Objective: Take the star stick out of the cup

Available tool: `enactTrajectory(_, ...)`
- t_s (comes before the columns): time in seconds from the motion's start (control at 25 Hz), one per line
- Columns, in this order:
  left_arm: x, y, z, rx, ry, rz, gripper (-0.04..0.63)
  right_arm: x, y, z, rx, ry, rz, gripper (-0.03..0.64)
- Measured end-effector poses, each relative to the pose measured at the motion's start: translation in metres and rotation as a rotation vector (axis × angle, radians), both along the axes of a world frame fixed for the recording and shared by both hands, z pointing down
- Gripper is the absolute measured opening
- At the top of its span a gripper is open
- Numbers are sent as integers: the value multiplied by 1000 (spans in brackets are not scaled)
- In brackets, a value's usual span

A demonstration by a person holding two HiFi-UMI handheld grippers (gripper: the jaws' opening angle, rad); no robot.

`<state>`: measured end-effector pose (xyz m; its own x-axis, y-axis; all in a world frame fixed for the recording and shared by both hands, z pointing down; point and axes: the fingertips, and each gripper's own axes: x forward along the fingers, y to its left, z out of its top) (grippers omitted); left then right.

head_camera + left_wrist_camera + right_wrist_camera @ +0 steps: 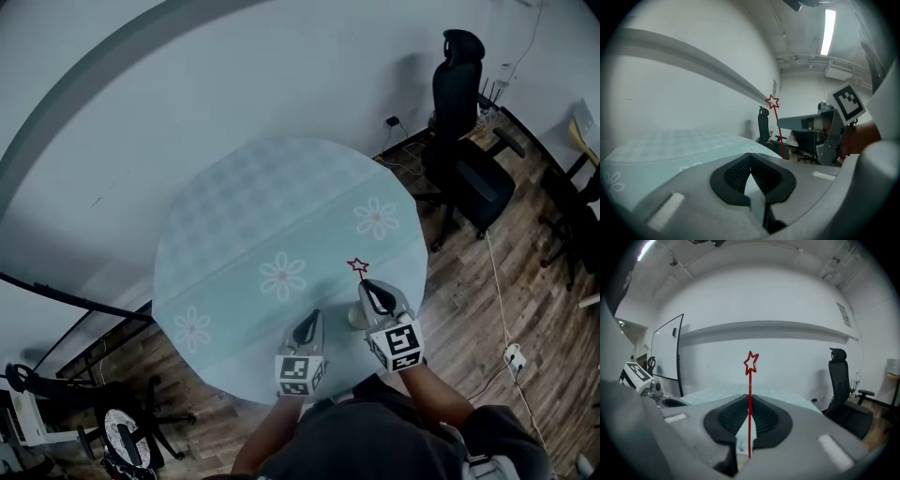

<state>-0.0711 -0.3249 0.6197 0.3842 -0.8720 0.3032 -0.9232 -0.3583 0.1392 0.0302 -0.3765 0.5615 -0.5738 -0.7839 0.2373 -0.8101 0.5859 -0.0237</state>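
The right claw (750, 397) is closed on the single star stick (750, 420), which stands upright along the pads, star on top. Its foot seems to reach into the one cup (356, 319) directly below, on the tabletop (262, 216). The left claw (750, 155) is closed, empty, alongside.

Smooth star stick (750, 404), matt tablecloth (253, 216)

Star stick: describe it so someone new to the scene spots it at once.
Find the round table, pale blue with flower prints, then its near right edge, where the right hand-held gripper is. The star stick stands upright between that gripper's jaws: a thin red rod topped by an outlined star, the only red thing there.
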Motion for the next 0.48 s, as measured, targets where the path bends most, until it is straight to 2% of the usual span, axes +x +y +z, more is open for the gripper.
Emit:
enactTrajectory(0.16, -12, -1, -12, 24, 18, -33, 5, -6, 10, -39, 91, -21, -17, 21)
enactTrajectory(0.48, -23, 0, -30, 64, 18, -38, 5, -17, 23, -95, 186, -88, -31, 21)
